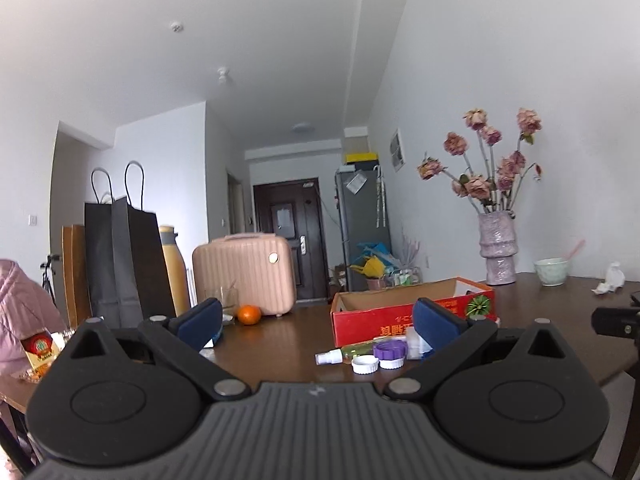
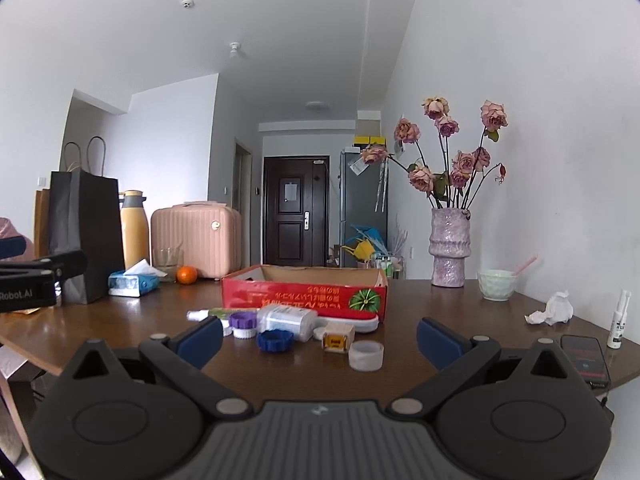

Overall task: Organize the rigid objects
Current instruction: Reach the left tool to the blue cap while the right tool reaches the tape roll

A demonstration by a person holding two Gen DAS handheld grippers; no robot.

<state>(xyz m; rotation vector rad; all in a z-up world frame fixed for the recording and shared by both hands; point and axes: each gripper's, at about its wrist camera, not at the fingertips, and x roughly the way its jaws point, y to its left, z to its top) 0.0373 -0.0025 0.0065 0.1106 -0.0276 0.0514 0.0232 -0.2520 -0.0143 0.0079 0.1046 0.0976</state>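
Observation:
A red cardboard box (image 2: 304, 298) with an open top stands on the brown table (image 2: 120, 328); it also shows in the left wrist view (image 1: 372, 324). In front of it lie small items: a purple cap (image 2: 243, 320), a blue cap (image 2: 275, 340), a clear bottle (image 2: 288, 320), a small wooden block (image 2: 339, 338), a translucent round tub (image 2: 366, 355) and a spray tube (image 2: 208, 314). My right gripper (image 2: 320, 338) is open and empty just before them. My left gripper (image 1: 318, 322) is open and empty, near a purple cap (image 1: 390, 350) and white caps (image 1: 365, 365).
A vase of dried roses (image 2: 448, 248), a pale green bowl (image 2: 497, 284), crumpled tissue (image 2: 554, 309), a phone (image 2: 585, 360) and a small spray bottle (image 2: 619, 320) are at the right. A tissue pack (image 2: 132, 282), an orange (image 2: 187, 275), a pink case (image 2: 196, 240) and black bag (image 2: 86, 236) stand left.

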